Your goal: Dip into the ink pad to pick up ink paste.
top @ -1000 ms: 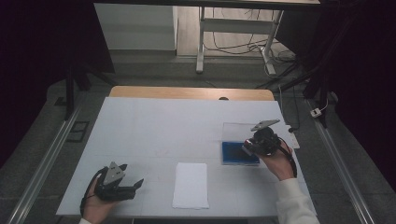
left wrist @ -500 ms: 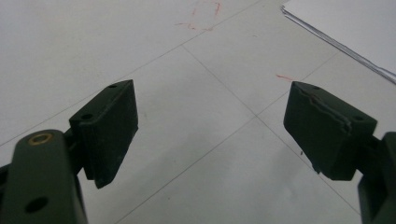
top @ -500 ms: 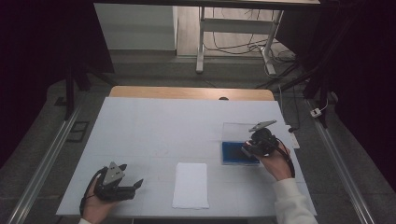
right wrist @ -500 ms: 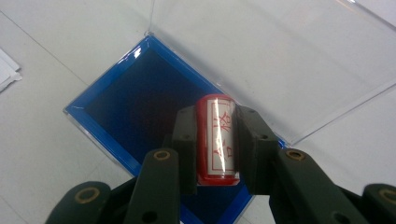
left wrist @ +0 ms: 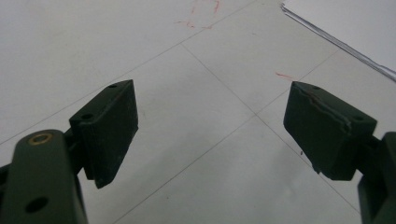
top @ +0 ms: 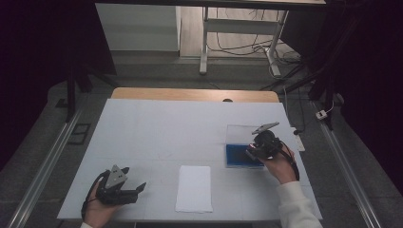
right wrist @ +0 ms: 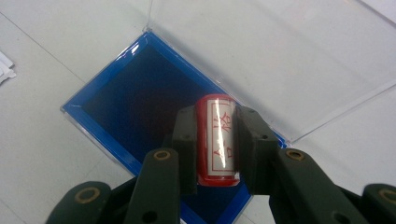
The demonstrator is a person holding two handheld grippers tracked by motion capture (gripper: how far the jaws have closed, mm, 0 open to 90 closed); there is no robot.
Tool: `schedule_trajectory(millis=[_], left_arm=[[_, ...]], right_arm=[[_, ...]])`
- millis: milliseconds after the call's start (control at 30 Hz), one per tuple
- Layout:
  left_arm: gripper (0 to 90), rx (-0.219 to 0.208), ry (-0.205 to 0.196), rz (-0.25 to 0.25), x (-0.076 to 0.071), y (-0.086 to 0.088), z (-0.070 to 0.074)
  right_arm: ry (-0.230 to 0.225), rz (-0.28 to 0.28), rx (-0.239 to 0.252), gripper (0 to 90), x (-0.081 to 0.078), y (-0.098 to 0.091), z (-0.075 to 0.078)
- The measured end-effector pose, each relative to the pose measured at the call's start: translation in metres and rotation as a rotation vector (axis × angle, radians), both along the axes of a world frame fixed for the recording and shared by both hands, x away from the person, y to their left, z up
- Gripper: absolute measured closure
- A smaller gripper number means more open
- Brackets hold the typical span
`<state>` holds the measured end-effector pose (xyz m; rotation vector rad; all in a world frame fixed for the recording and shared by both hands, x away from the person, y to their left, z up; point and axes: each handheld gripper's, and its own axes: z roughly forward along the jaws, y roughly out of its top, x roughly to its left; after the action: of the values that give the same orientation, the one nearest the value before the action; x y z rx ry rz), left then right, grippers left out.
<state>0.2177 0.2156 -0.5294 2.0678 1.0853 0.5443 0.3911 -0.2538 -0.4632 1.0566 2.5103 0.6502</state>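
My right gripper [right wrist: 215, 116] is shut on a red cylindrical stamp [right wrist: 219, 149] with a white label bearing red characters. It holds the stamp over the dark blue ink pad [right wrist: 135, 102] of an opened clear case, whose lid [right wrist: 280, 56] lies flat beyond. I cannot tell whether the stamp's face touches the pad. In the high view that right gripper [top: 252, 151] sits at the pad [top: 237, 156] on the table's right side. My left gripper [top: 140, 187] rests near the front left, its jaws [left wrist: 210, 93] open over bare white table.
A white sheet of paper [top: 194, 188] lies at the front middle of the white table [top: 166, 128]; its corner [left wrist: 350, 23] shows in the left gripper view. Small paper slips [top: 297, 141] lie by the right edge. Desk legs and cables stand on the floor beyond.
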Motion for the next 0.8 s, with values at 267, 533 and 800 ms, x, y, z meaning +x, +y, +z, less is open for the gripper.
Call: schedule_trajectory(millis=[267, 533, 800], left_arm=[[17.9, 0.0, 0.001, 0.0, -0.0007, -0.0003, 0.0], [17.9, 0.005, 0.001, 0.005, -0.0009, -0.0007, -0.0003], [17.9, 0.007, 0.001, 0.007, -0.0011, -0.0001, -0.0004]], right_arm=[[0.014, -0.002, -0.001, 70.6, 0.0015, -0.0006, -0.0024], [0.007, 0.0, 0.006, 70.9, 0.0011, -0.0018, -0.005], [0.002, 0.006, -0.005, 71.0, 0.0006, -0.0008, -0.0056]])
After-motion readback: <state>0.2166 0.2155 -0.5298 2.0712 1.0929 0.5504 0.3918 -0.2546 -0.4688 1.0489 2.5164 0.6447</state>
